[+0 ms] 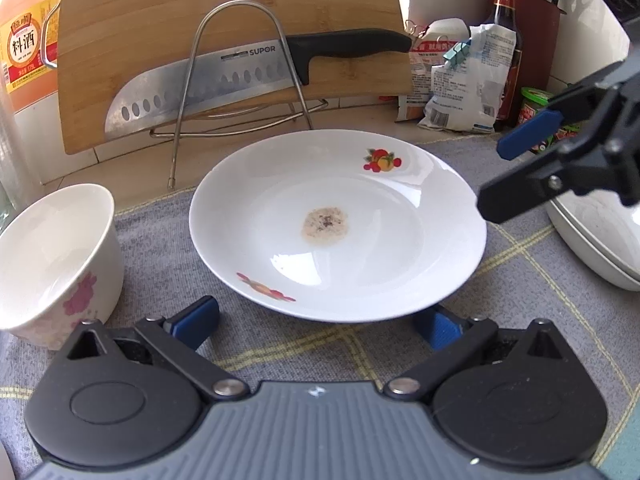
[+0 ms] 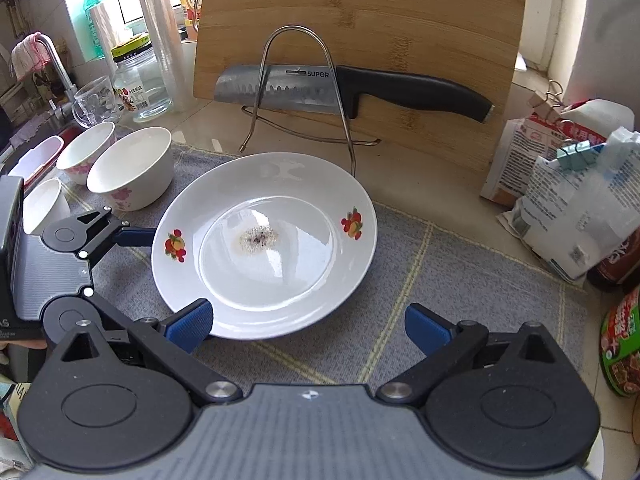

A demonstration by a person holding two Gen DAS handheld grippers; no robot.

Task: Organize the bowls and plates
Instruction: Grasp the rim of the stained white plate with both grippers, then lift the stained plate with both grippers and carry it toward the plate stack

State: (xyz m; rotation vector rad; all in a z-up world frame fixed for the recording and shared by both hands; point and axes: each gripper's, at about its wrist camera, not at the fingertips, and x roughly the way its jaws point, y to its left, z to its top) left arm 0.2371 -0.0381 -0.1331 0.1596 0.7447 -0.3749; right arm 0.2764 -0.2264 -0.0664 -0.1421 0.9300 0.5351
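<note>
A white plate (image 1: 340, 240) with fruit prints and a brown stain in its middle lies on the grey cloth (image 1: 160, 248). It also shows in the right wrist view (image 2: 280, 280). My left gripper (image 1: 320, 322) is open, its fingers spread at the plate's near rim. My right gripper (image 2: 308, 326) is open, just short of the plate's near edge; it shows from the side in the left wrist view (image 1: 500, 176). A white bowl with pink flowers (image 1: 52, 264) stands left of the plate. Three white bowls (image 2: 128, 168) show at the left in the right wrist view.
A bamboo cutting board (image 1: 232, 40) and a knife (image 1: 256, 72) lean in a wire rack (image 1: 240, 60) behind the plate. Food bags (image 1: 464, 80) and bottles stand at back right. Stacked white dishes (image 1: 600, 240) sit at right. A jar (image 2: 140, 80) and glass stand near the sink.
</note>
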